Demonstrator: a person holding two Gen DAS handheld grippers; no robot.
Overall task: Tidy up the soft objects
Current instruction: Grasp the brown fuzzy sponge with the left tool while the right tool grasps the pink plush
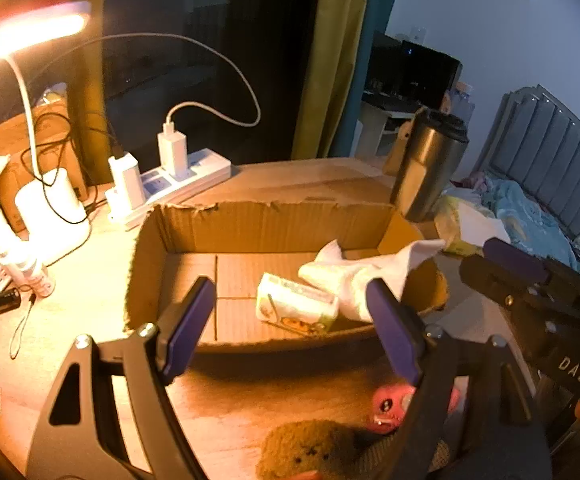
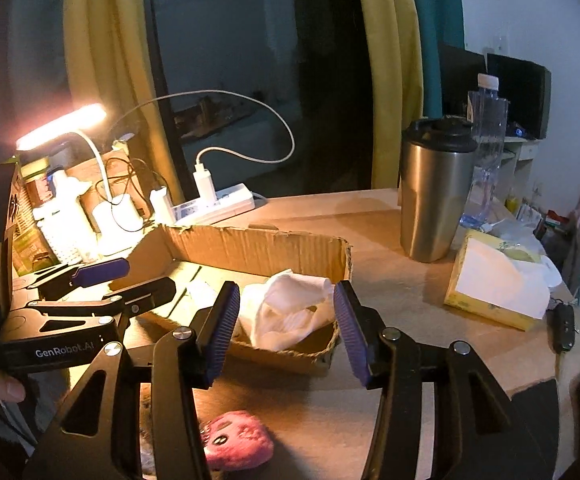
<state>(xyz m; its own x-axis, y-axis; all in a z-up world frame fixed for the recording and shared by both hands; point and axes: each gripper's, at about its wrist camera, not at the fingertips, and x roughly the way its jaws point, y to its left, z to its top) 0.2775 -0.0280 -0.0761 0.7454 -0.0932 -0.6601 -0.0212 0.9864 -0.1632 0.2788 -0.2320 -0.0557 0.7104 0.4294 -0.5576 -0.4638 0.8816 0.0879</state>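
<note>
Left wrist: left gripper (image 1: pixel 290 320) jaws spread, empty, hovering before box (image 1: pixel 250 220). Sock (image 1: pixel 353 276) and tissue pack (image 1: pixel 295 304) lie inside box. Brown plush (image 1: pixel 309 454) and pink plush (image 1: pixel 389 404) on surface, near edge; both likely light, squashy, best pinched mid-body.

Right wrist: right gripper (image 2: pixel 286 328) jaws released, empty, level above pink plush (image 2: pixel 236 442), facing box (image 2: pixel 258 244).

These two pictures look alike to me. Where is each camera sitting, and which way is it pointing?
Left wrist view: rides the left hand-held gripper, looking forward over the cardboard box; its open fingers show, the right hand-held gripper at right.
Right wrist view: rides the right hand-held gripper, facing the white cloth in the box; the left hand-held gripper shows at left.
Both share the box, the steel tumbler, the power strip and the pink plush toy.
</note>
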